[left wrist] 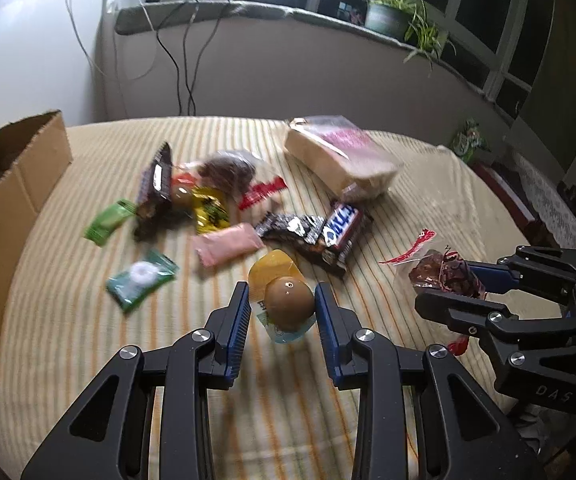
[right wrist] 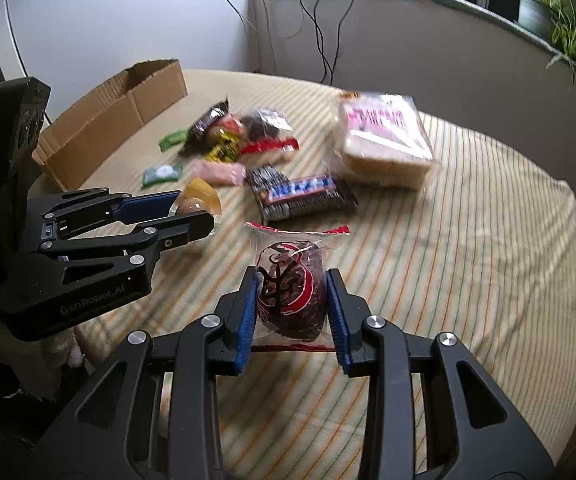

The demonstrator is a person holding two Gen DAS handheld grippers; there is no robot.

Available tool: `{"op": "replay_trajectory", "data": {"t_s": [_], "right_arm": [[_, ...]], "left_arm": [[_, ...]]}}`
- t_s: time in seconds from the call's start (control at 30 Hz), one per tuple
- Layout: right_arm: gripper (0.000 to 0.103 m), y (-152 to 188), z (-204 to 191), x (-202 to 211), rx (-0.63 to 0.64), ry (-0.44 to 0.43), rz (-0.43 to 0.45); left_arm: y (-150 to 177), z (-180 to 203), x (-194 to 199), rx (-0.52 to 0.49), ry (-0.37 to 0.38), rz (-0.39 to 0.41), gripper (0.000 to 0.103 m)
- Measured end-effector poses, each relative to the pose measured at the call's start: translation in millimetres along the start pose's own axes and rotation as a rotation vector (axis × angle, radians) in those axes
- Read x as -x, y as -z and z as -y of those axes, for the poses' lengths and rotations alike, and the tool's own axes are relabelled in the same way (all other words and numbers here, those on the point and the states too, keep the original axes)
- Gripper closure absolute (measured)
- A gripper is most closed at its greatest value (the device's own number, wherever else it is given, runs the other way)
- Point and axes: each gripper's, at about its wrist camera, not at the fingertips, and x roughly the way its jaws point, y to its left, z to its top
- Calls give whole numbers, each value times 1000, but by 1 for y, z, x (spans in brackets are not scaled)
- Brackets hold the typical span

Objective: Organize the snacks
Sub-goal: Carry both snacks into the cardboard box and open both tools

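Both sets of fingers grip snacks: left gripper (left wrist: 280,302) the egg packet (left wrist: 288,304), right gripper (right wrist: 291,304) a dark pouch (right wrist: 291,296).

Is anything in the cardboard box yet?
Cannot tell: only the cardboard box's outer walls show, while the candy bar and bread bag lie on the striped cloth.

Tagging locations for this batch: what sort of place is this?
Probably a room in a home: a striped cloth-covered table by a windowsill with a potted plant, and loose cables hanging down the wall.
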Motion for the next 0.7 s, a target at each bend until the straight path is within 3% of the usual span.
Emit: {"op": "replay_trajectory", "data": {"t_s": [0.7], "right_arm": [[69, -79, -89, -10, 114, -59, 79]], "left_arm": [[-21, -90, 80, 89, -90, 168, 72]]}}
